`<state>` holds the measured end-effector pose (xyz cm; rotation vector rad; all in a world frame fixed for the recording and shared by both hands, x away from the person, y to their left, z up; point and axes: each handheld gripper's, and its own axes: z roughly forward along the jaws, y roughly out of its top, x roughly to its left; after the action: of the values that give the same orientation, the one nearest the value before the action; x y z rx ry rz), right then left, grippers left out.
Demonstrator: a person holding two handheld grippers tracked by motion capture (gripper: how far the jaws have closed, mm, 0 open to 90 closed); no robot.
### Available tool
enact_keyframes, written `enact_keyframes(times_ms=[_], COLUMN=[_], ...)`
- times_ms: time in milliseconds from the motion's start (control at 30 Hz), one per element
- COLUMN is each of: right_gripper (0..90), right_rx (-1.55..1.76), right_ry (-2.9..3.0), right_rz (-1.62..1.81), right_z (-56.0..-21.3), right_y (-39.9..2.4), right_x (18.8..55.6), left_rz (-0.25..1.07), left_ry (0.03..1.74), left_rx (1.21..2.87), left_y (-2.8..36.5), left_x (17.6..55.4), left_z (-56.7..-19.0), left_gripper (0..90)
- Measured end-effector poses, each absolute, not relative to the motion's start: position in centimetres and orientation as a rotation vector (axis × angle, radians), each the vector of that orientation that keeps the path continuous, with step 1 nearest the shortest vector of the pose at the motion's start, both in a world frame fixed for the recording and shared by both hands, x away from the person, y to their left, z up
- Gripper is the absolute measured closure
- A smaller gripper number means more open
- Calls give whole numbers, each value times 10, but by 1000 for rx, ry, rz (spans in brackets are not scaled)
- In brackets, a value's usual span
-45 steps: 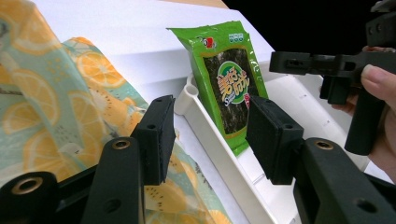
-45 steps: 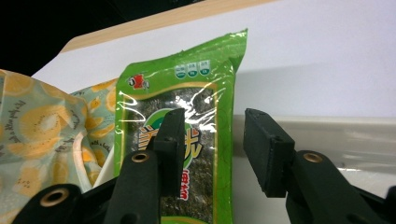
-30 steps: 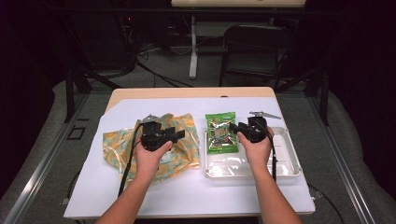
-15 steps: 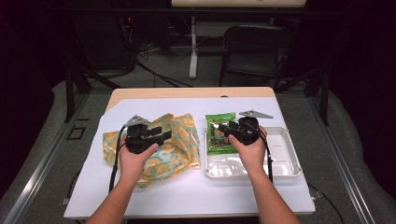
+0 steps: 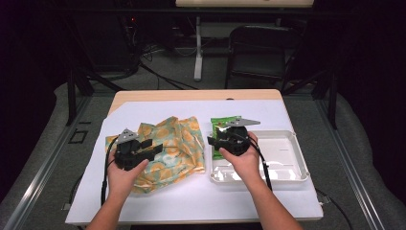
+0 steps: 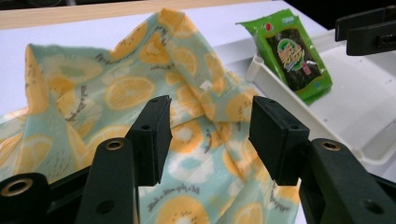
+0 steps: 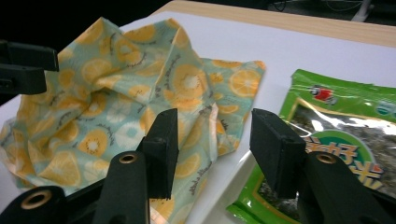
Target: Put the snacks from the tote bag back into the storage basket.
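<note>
Both grippers have been carried leftwards since a second ago. Now the left gripper [image 5: 152, 148] is held with jaws apart over the crumpled citrus-print cloth [image 5: 177, 143], nothing between them. Over the left rim of the white plastic tray [image 5: 287, 163] the right gripper [image 5: 213, 142] is poised, jaws likewise apart and empty. Bare white table cover [image 5: 191, 203] is left free near the front edge. Part of the green snack packet [image 5: 221, 123], propped on the tray's far-left corner, is hidden by the right gripper.

Crumpled citrus-print cloth [image 5: 174, 146] beside green packet [image 5: 224, 125]
</note>
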<state>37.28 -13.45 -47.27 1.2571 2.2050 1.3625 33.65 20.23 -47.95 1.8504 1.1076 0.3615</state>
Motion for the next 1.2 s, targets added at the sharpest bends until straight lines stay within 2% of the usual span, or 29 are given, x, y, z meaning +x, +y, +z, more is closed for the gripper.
enact_keyframes(times_ms=[367, 1200], right_gripper=[523, 509], right_rx=[1145, 1029], right_ry=[2259, 2403], right_rz=[1353, 1307], right_z=[-484, -508], right_y=[-115, -81], right_x=[367, 356], left_rz=[369, 321], left_ry=[1111, 1109], left_rx=[1894, 1950], left_y=[216, 204], left_x=[330, 332], left_z=[-494, -509], left_gripper=[482, 472])
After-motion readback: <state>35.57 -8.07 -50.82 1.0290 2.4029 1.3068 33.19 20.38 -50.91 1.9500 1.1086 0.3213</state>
